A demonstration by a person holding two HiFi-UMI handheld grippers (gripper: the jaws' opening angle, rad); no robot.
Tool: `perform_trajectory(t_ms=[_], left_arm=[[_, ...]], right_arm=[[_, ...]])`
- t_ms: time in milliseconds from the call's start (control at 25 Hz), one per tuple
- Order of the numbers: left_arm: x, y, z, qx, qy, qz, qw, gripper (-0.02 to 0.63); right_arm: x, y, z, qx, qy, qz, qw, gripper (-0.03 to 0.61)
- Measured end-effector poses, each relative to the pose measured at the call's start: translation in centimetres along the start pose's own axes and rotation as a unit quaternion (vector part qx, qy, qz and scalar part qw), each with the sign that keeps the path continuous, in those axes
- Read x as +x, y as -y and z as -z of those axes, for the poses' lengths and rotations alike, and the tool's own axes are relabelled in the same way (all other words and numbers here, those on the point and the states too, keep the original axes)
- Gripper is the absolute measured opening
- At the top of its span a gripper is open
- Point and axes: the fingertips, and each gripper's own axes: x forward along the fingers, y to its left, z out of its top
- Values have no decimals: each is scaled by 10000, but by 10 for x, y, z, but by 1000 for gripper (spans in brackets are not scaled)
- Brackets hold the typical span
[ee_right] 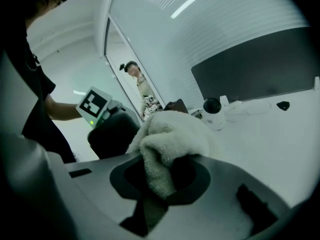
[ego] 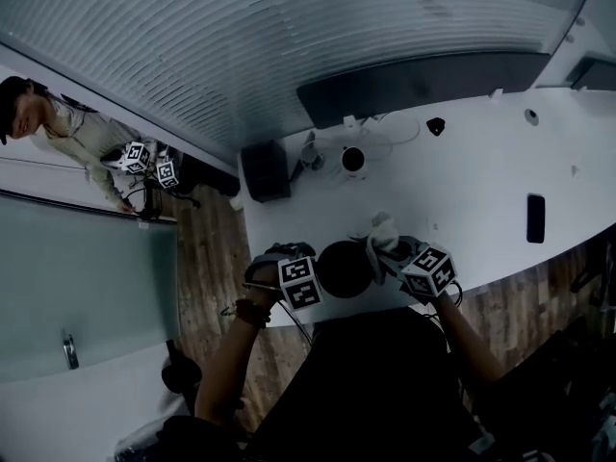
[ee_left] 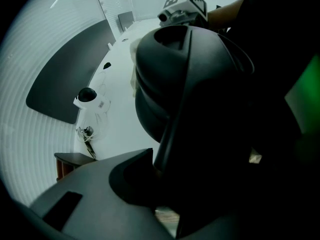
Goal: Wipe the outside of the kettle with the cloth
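The black kettle [ee_left: 170,84], rounded and smooth-skinned, is stood at the near edge of the white tabletop [ego: 481,162]. Its handle [ee_left: 175,124] appears to be clamped in the left tongs [ee_left: 165,184], though that view is too dark for certainty. A bunched, fluffy white terry cloth [ee_right: 170,134] is pinched in the right tongs [ee_right: 160,184] just beside the kettle. The slick kettle could be tipped or slid off the edge by a hard swipe if the handle grip is loose, and the cloth could be dragged free.

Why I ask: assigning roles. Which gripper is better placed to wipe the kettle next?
Right. The right gripper is shut on the cloth, close beside the kettle; the left gripper is clamped on the kettle's handle, likely steadying it.
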Motion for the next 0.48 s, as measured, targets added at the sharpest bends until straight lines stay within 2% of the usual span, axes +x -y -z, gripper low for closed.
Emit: perform_trajectory(t_ms=[160, 320, 400, 480], left_arm=[[-1, -1, -1, 22, 14, 14, 10000, 103], [0, 1, -1, 24, 14, -3, 10000, 103], [0, 1, -1, 19, 8, 20, 10000, 101], [0, 1, -1, -3, -1, 23, 10000, 101]], right_arm=[[20, 26, 50, 606, -476, 233, 9968, 63], [34, 43, 96, 910, -973, 465, 9900, 63], [36, 46, 105, 985, -1011, 490, 9888, 63], [31, 48, 98, 951, -806, 560, 9906, 63]])
